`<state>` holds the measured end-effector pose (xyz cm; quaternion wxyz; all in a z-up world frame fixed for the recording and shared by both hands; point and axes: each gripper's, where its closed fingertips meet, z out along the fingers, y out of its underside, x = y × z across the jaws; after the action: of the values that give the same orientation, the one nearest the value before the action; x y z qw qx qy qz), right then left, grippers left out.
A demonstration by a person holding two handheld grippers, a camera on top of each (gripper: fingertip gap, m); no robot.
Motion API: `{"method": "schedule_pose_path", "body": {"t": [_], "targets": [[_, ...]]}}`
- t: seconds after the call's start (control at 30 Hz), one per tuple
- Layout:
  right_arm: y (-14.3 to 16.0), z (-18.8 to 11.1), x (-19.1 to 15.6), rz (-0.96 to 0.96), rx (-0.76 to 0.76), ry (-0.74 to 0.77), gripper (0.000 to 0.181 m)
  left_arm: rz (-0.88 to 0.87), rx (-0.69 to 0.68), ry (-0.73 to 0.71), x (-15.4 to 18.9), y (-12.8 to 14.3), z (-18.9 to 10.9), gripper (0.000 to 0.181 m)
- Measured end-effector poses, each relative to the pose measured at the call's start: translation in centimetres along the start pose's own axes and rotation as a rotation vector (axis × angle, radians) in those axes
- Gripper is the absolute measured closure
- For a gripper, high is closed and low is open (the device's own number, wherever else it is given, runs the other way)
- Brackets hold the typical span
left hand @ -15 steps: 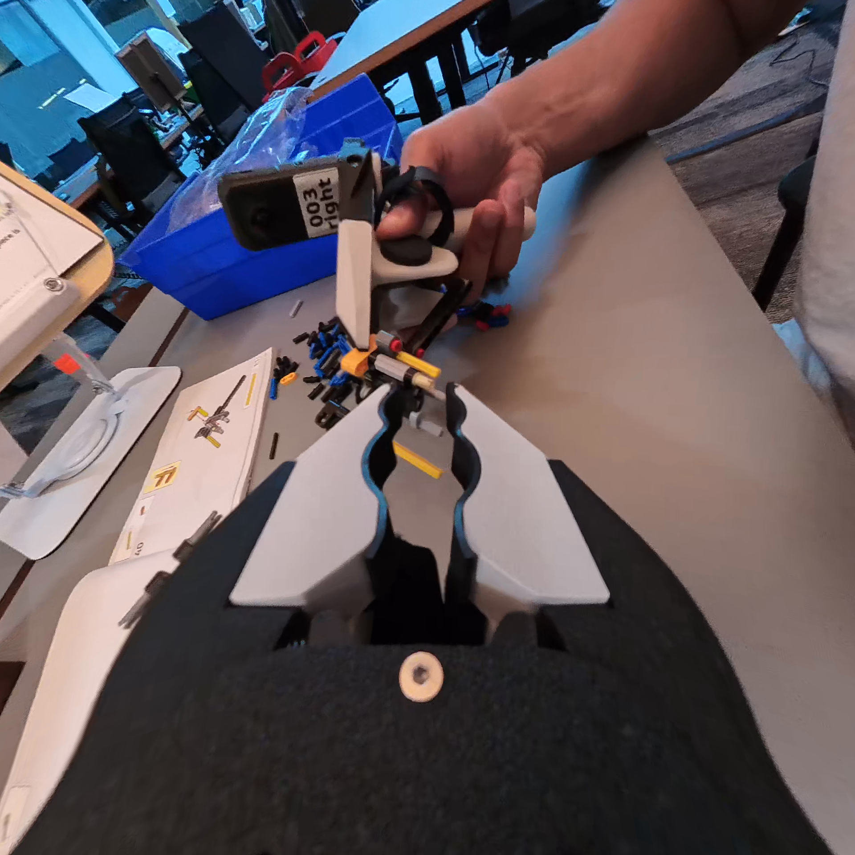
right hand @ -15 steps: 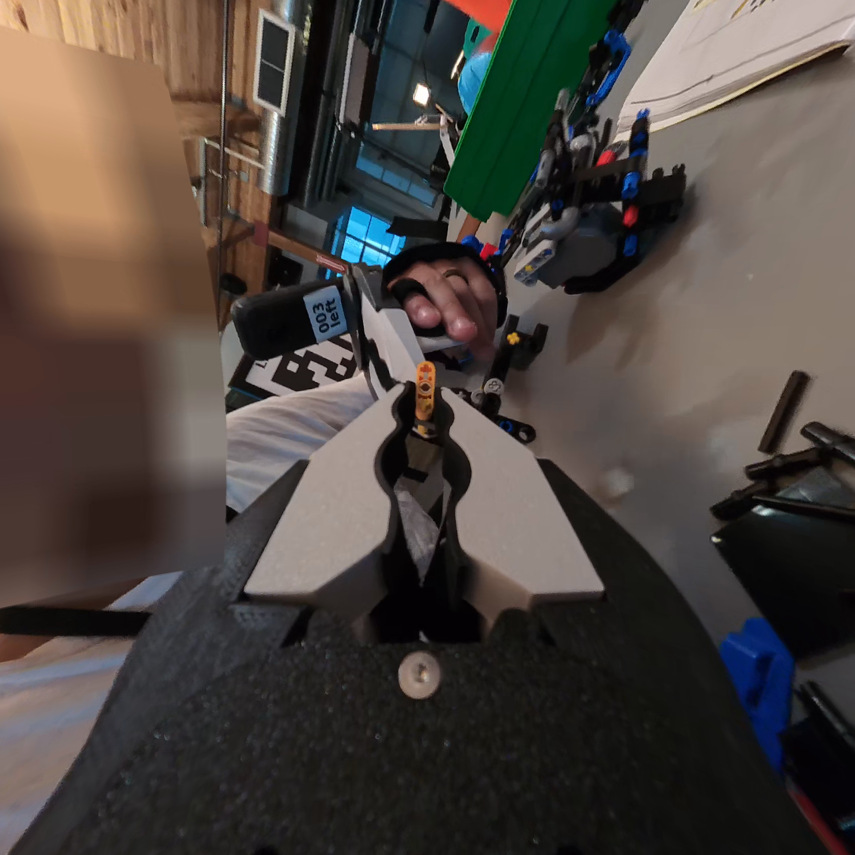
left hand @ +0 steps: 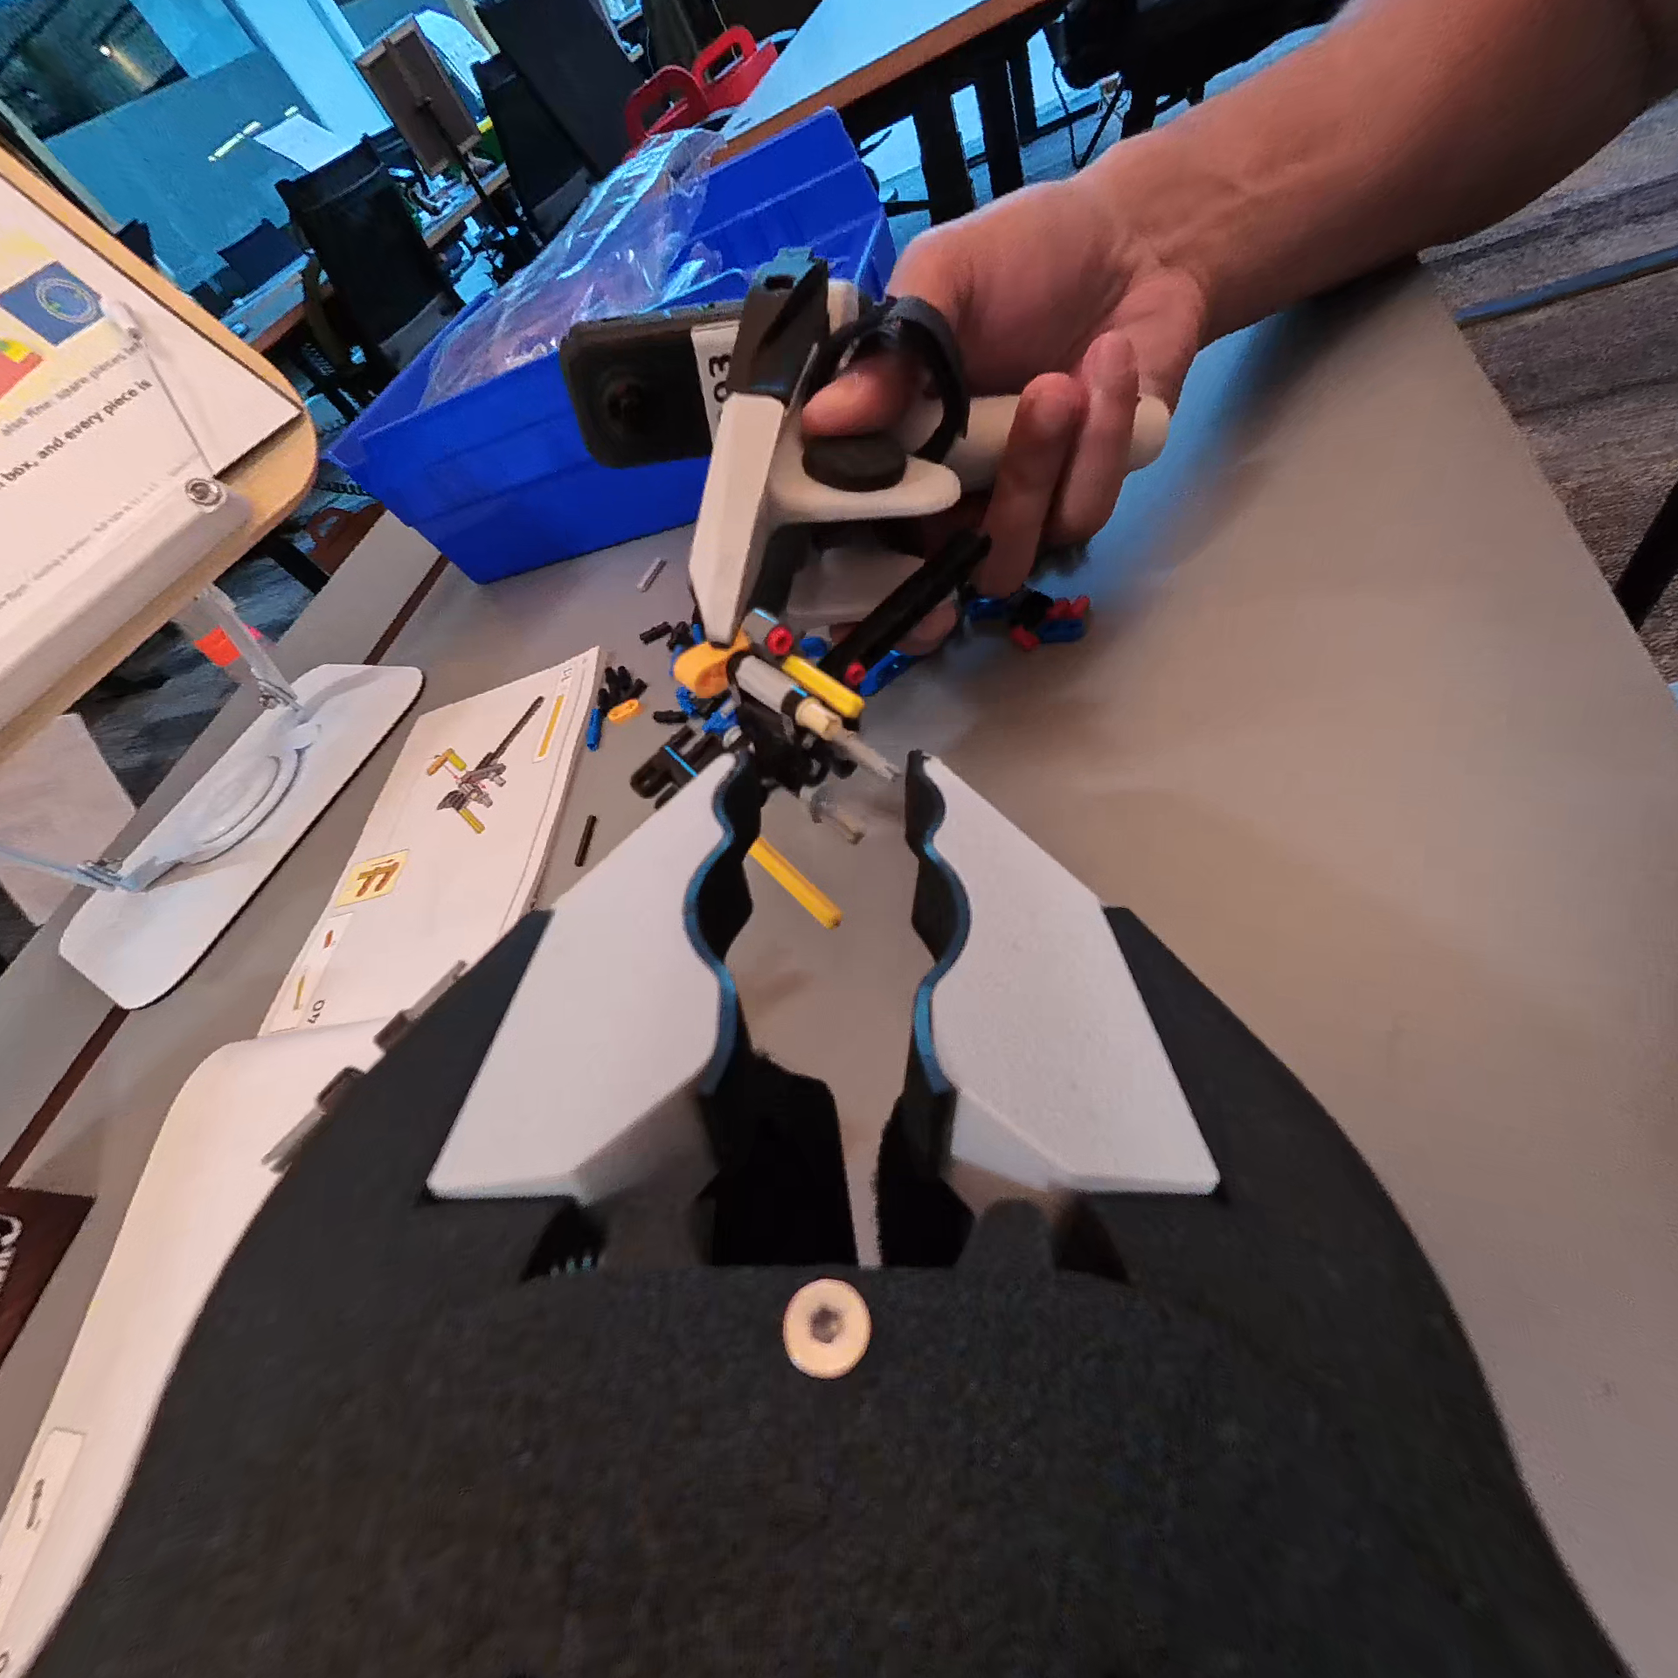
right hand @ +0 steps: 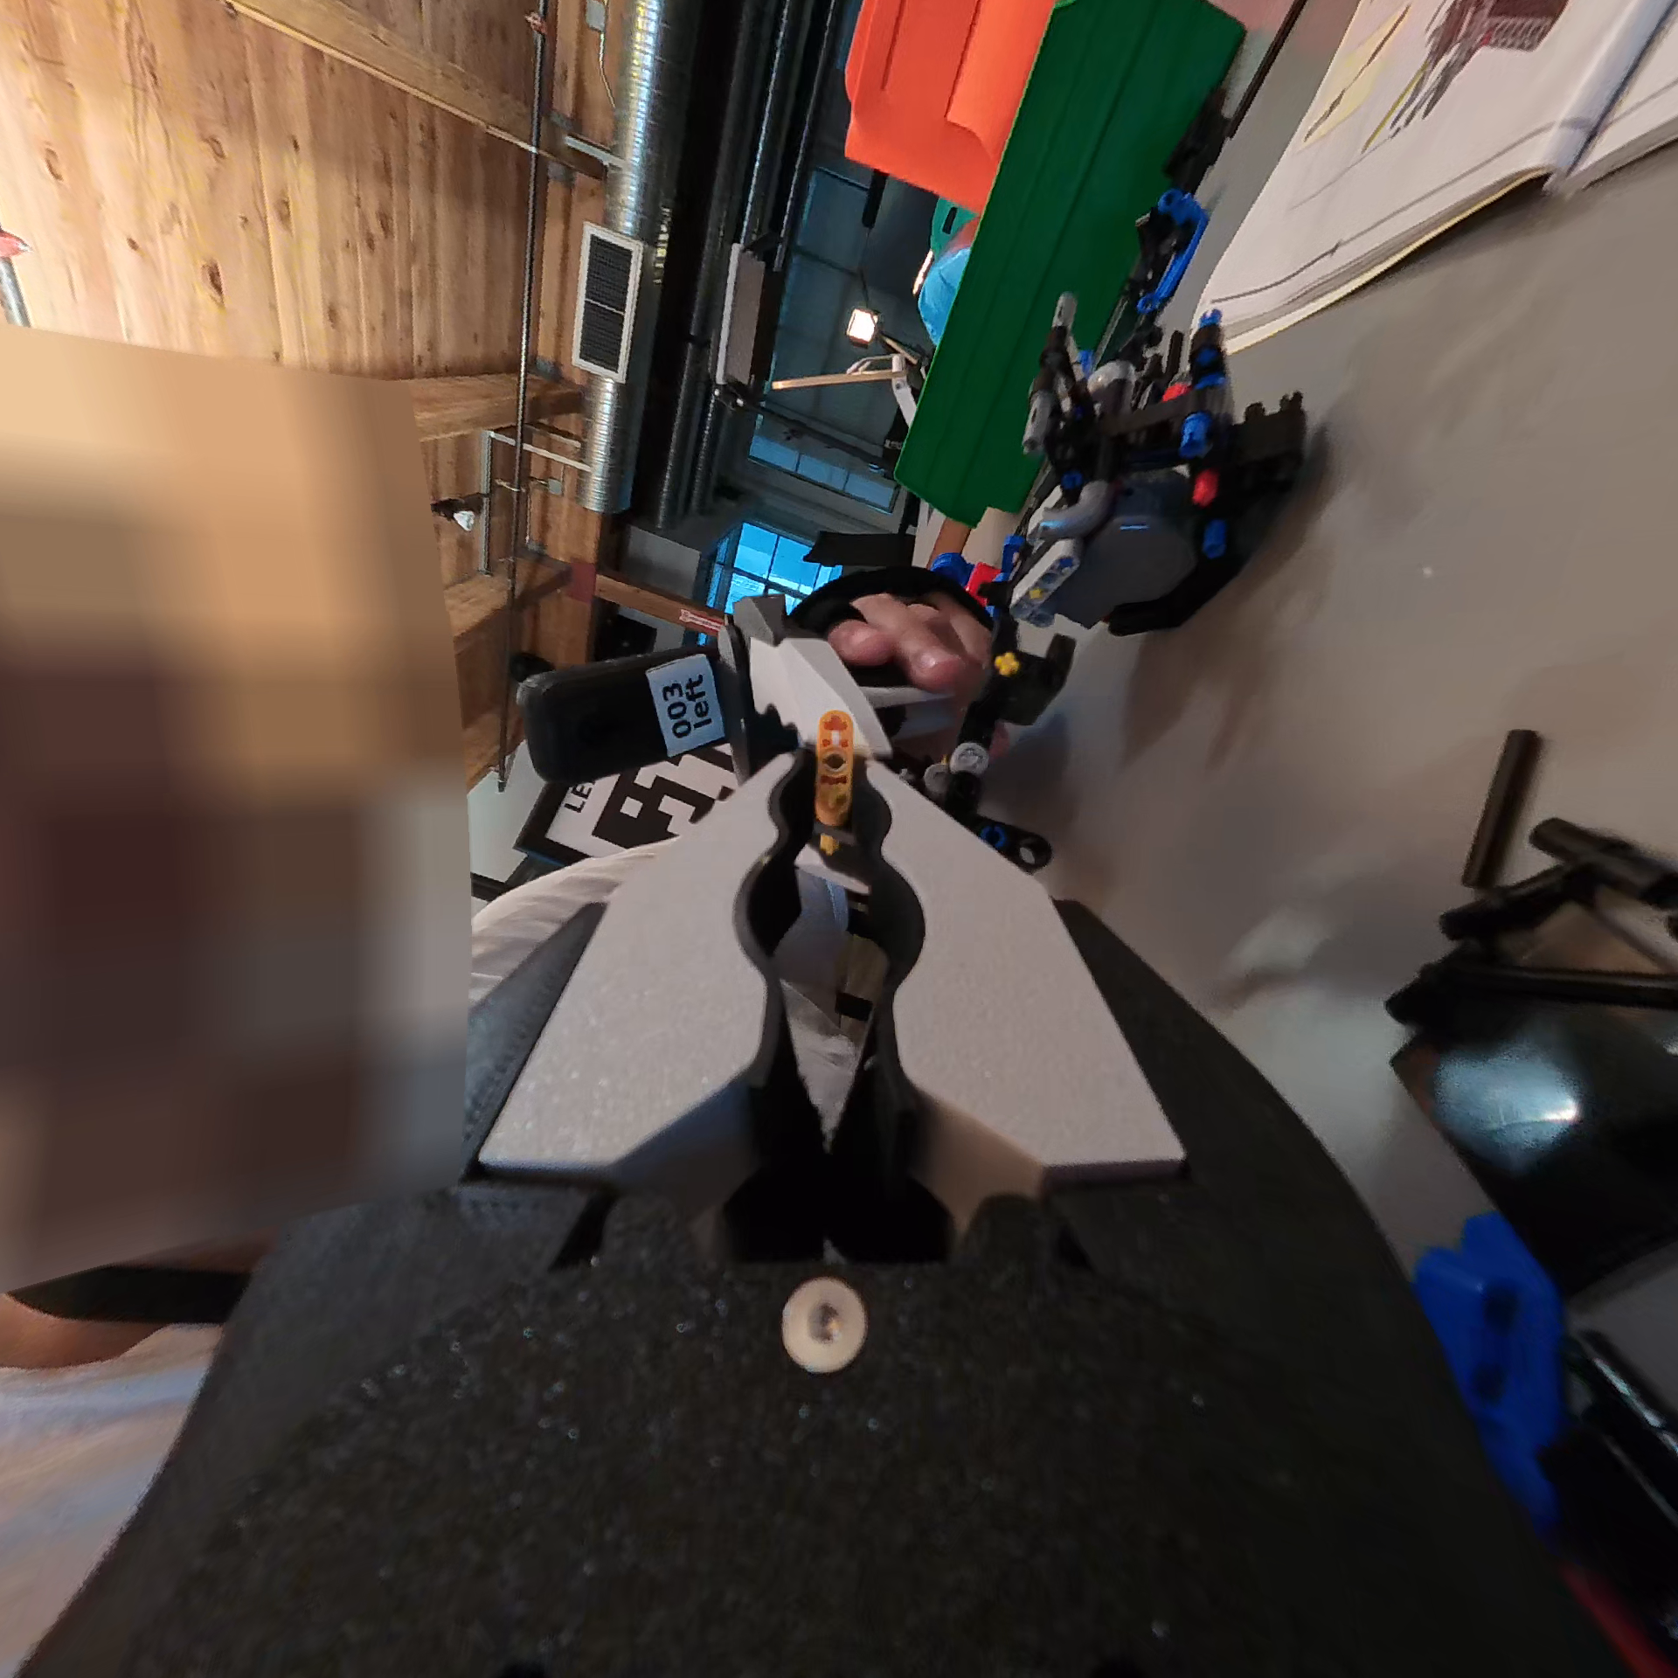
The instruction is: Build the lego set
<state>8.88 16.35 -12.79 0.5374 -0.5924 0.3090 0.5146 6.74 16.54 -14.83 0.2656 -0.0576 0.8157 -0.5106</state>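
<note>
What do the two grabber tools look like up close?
Each gripper, the left gripper and the right gripper, has two pale grey wedge fingers with wavy dark inner edges on a rough black body with one round screw. From outside, each carries a black camera with a white sticker, a pale handle and a black finger loop.

A blue plastic bin [left hand: 508,472] stands at the far edge of the grey worktop [left hand: 1271,817], with a clear plastic bag [left hand: 617,245] bulging out of it; left of it a clear acrylic stand [left hand: 227,790] holds a tilted printed board [left hand: 109,472]; in the right wrist view, a green panel [right hand: 1071,245] and an orange one [right hand: 935,91] lie beyond, under a wood-clad wall [right hand: 227,154] and a ribbed metal duct [right hand: 626,254].
</note>
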Motion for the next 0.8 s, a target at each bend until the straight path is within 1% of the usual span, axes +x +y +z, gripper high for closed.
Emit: {"method": "schedule_pose_path", "body": {"t": [0.03, 0.1, 0.2, 0.3, 0.43, 0.53, 0.63, 0.7, 0.8], "targets": [[0.1, 0.1, 0.1, 0.001, -0.004, 0.001, 0.175, 0.002, -0.005, 0.001, 0.1, 0.1, 0.1, 0.151], [0.4, 0.3, 0.2, 0.012, -0.017, 0.001, 0.175, -0.001, -0.004, -0.006, 0.1, 0.0, 0.2, 0.153], [1.0, 0.6, 0.1, 0.019, -0.044, -0.005, 0.175, -0.025, 0.006, 0.002, 0.2, -0.2, 0.2, 0.163], [0.7, 0.3, 0.2, 0.017, -0.047, -0.007, 0.175, -0.063, 0.004, 0.001, -0.3, -0.1, 0.1, 0.171], [0.9, 0.2, 0.1, 0.015, -0.064, -0.009, 0.175, -0.161, 0.007, 0.014, -1.1, 0.2, -0.1, 0.175], [0.8, 0.2, 0.0, -0.058, -0.073, 0.017, 0.173, -0.219, 0.022, 0.031, -1.3, 0.1, -0.2, 0.175], [0.4, 0.1, -0.8, -0.206, -0.100, 0.030, 0.151, -0.272, 0.025, 0.054, -1.3, 0.0, -0.3, 0.175], [0.5, -0.1, -0.8, -0.386, -0.143, 0.104, 0.147, -0.272, 0.013, 0.052, -1.3, 0.3, -0.2, 0.175], [0.4, -0.4, 0.0, -0.765, -0.181, 0.289, 0.147, -0.264, -0.036, 0.035, -1.2, 1.0, 0.1, 0.175]]}}
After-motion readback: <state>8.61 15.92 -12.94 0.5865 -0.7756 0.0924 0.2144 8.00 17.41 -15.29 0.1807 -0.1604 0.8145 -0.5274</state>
